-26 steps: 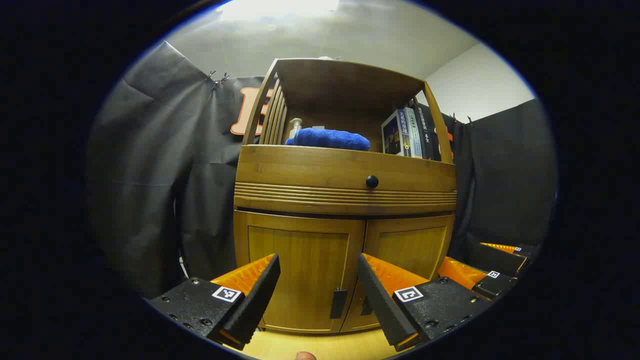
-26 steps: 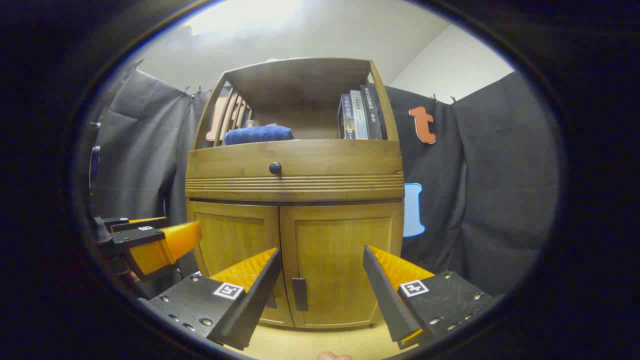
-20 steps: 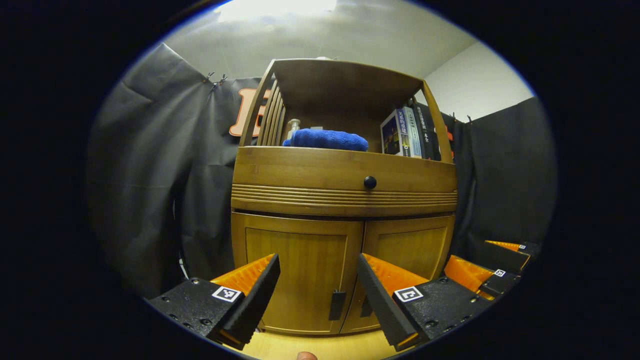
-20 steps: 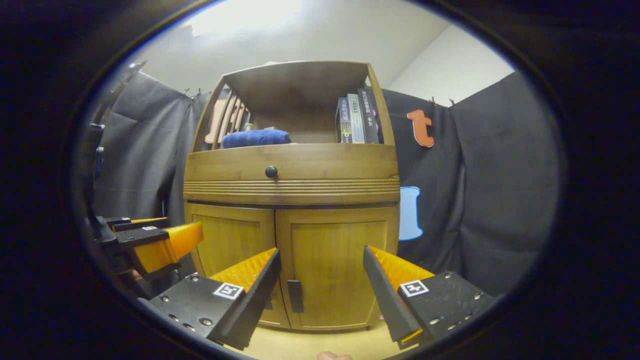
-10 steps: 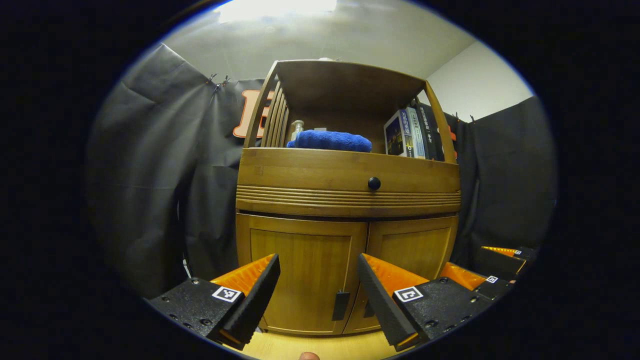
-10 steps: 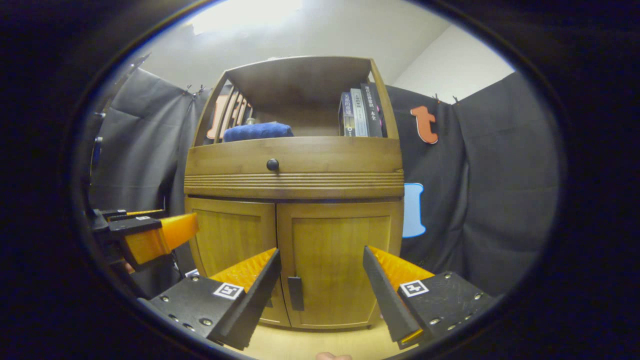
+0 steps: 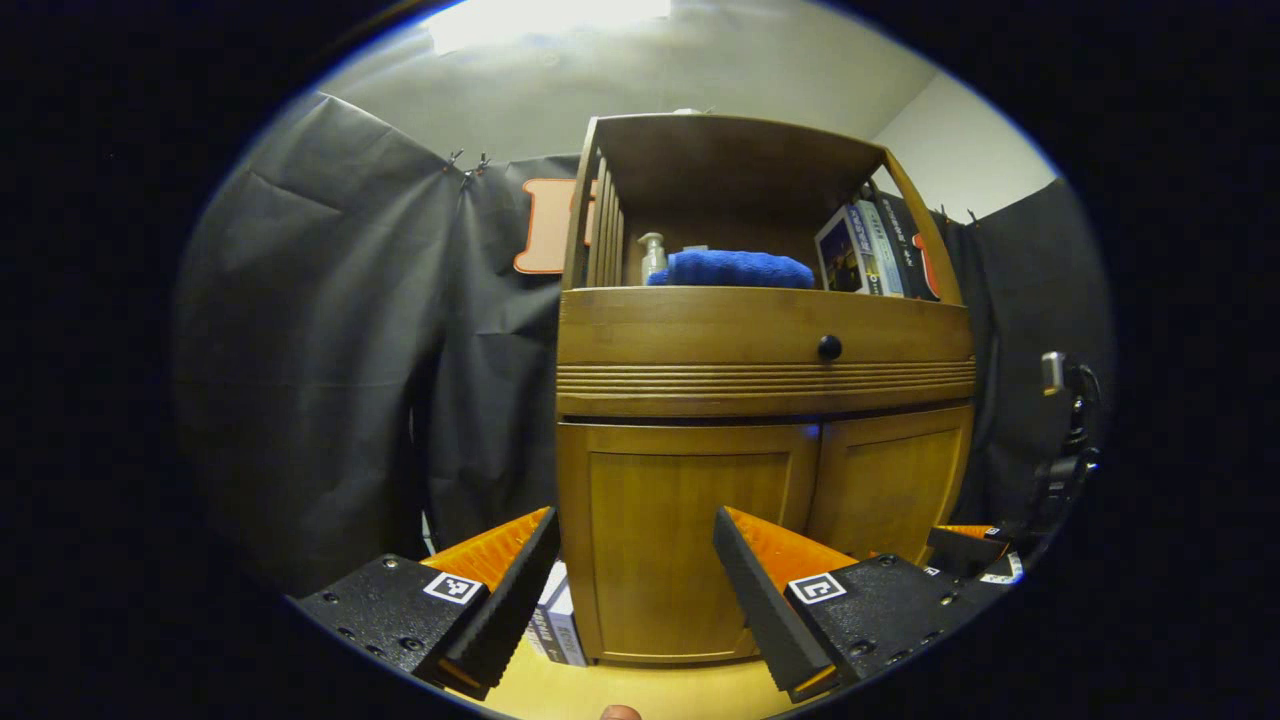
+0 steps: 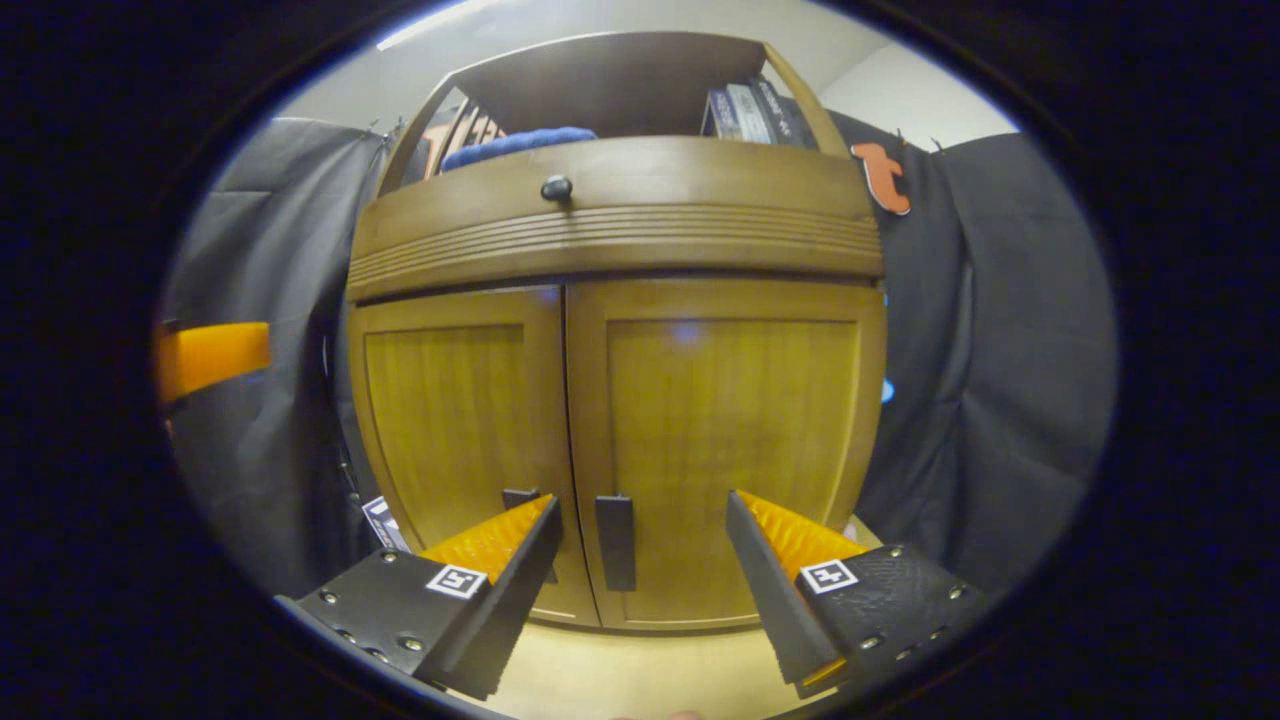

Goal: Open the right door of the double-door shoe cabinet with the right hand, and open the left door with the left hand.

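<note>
The wooden shoe cabinet [image 7: 760,380] has both doors shut. In the right gripper view the right door [image 8: 730,420] is close ahead, and its dark vertical handle [image 8: 615,542] sits by the centre seam. My right gripper [image 8: 640,512] is open, and the handle stands between its fingers but farther off, untouched. The left door [image 8: 450,420] has its handle [image 8: 520,497] partly hidden behind my right gripper's left finger. My left gripper [image 7: 635,530] is open in front of the left door [image 7: 690,540], well back from it. The left gripper's orange finger [image 8: 210,355] shows at the far left.
A drawer with a black knob [image 7: 829,347] sits above the doors. On the open shelf are a blue towel [image 7: 735,268], a bottle [image 7: 652,255] and books [image 7: 860,262]. Small boxes [image 7: 555,620] stand on the wooden floor [image 8: 640,670] beside the cabinet's left side.
My right gripper has come much nearer to the doors and dropped lower, so the handles loom large. My left gripper has shifted leftwards. Both doors are still shut.
</note>
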Demonstrator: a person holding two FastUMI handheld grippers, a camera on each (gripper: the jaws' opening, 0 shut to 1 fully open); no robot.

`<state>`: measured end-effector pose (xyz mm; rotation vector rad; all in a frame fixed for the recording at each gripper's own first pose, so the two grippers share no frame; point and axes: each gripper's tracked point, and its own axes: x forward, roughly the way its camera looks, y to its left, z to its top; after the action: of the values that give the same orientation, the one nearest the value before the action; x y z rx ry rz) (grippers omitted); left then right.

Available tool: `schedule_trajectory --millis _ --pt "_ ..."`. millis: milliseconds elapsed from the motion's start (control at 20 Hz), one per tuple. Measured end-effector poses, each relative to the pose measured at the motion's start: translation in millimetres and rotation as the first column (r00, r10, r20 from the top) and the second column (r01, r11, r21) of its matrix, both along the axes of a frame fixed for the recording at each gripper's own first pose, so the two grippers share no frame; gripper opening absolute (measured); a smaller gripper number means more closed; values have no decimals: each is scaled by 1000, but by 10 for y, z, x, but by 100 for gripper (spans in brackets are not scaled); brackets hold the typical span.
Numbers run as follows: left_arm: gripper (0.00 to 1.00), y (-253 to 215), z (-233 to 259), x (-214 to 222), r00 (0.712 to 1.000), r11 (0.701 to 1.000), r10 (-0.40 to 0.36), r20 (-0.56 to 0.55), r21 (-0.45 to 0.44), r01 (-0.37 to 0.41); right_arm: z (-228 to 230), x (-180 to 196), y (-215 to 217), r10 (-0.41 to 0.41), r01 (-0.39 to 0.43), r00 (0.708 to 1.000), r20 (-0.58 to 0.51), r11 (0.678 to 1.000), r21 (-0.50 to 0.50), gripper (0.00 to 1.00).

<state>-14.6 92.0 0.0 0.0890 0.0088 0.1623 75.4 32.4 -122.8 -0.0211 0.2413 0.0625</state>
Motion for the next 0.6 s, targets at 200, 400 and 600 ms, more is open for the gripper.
schedule_trajectory --millis 200,400,600 --pt "92 337 -6 16 999 999 32 3 7 -32 -207 280 63 -27 26 999 -26 999 -47 86" --pt "92 607 -62 98 998 999 54 -15 5 -54 -412 460 88 -61 58 996 -58 997 -55 68" --pt "92 702 -123 226 998 999 46 -30 1 -46 -581 506 119 -58 54 994 -91 997 -55 63"
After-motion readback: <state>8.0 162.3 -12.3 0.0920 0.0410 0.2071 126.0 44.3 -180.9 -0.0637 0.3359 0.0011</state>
